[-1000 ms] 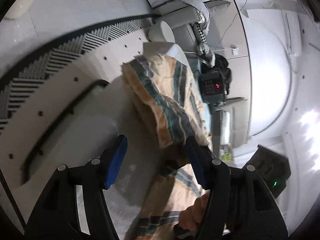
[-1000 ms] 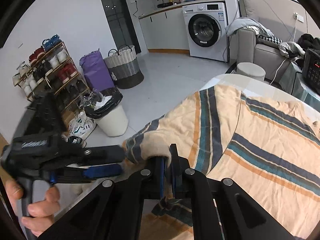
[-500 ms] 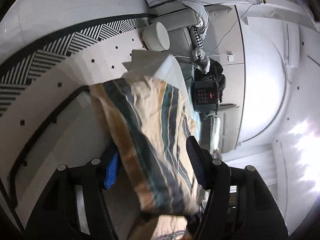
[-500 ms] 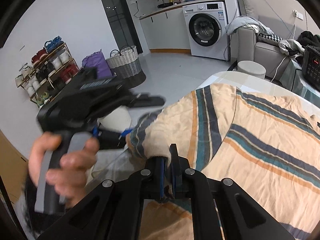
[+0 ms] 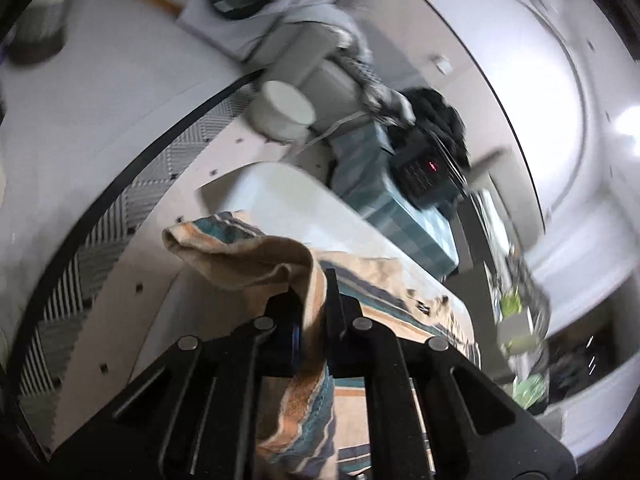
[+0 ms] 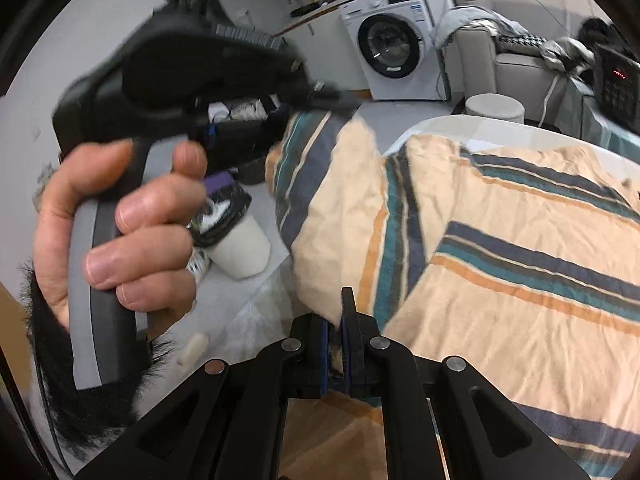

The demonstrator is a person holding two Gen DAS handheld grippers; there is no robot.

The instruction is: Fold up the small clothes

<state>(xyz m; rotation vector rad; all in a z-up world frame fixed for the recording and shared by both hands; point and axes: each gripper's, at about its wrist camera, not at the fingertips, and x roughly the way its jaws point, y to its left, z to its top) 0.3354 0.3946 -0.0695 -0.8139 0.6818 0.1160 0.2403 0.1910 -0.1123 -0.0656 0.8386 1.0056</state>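
A peach shirt with teal, navy and orange stripes point(image 6: 520, 240) lies spread over a white table point(image 6: 452, 124). My right gripper point(image 6: 338, 316) is shut on the shirt's near edge at the bottom of the right wrist view. A hand point(image 6: 132, 220) holds my left gripper point(image 6: 296, 116) raised at the left, its jaws closing on the striped sleeve. In the left wrist view that gripper point(image 5: 314, 284) pinches a fold of the shirt point(image 5: 248, 252), which hangs over its fingers above the table point(image 5: 280, 188).
Beyond the table stand a round grey stool point(image 6: 494, 108), a grey sofa point(image 6: 516, 68) with clothes on it and a washing machine point(image 6: 394, 40). A black device with a red display point(image 6: 616, 80) sits at the far right. On the floor at the left stands a white bin point(image 6: 240, 248).
My left gripper has shut on the sleeve and lifted it up and over towards the shirt's body. My right gripper has stayed shut on the near edge.
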